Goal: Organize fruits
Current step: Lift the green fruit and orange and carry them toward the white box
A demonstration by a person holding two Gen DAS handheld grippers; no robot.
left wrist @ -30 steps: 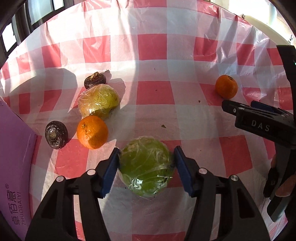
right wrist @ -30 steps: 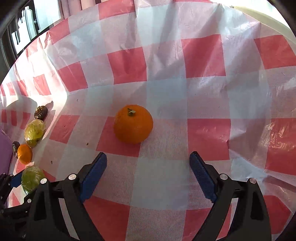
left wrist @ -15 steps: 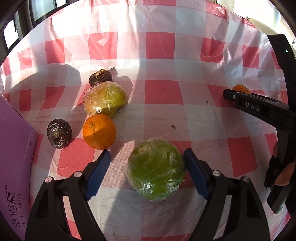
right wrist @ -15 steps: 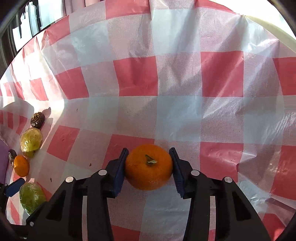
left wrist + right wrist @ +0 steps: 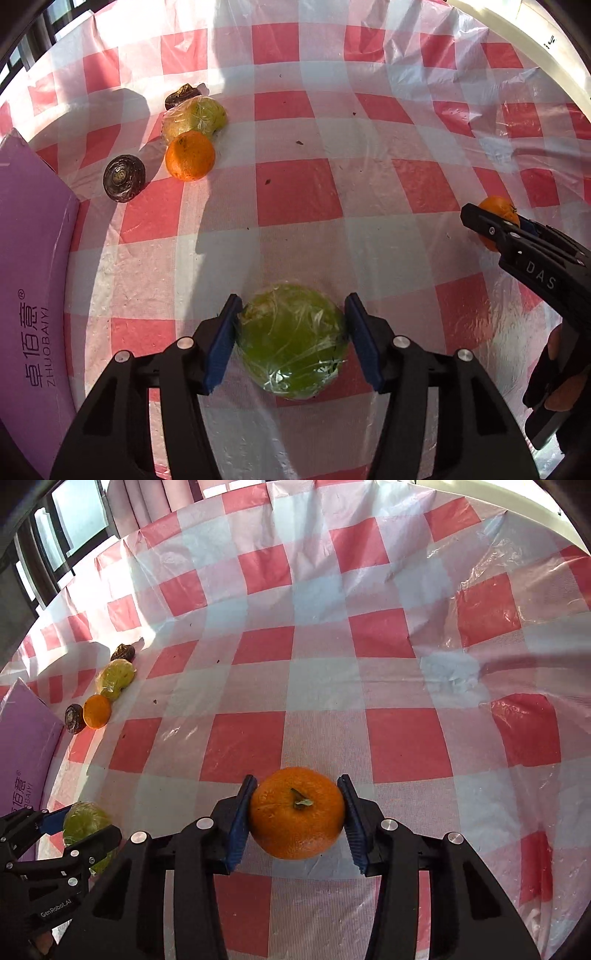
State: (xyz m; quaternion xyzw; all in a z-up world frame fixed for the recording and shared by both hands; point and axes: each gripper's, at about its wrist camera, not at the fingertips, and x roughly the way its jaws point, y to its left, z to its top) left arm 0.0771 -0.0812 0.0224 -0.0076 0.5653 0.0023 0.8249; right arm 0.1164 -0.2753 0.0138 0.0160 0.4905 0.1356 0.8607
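Plastic-wrapped green fruit [image 5: 291, 339] sits clamped in our left hand-held gripper [image 5: 291, 341]; our right hand-held gripper [image 5: 297, 812] clamps an orange [image 5: 297, 812] above the desk [image 5: 325, 686].

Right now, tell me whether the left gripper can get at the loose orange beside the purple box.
Probably not yet: the left gripper is shut on the wrapped green fruit. The cloth toward the loose orange looks bare.

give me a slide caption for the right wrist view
Right gripper clamps a round orange tangerine above the red-and-white checked plastic tablecloth.
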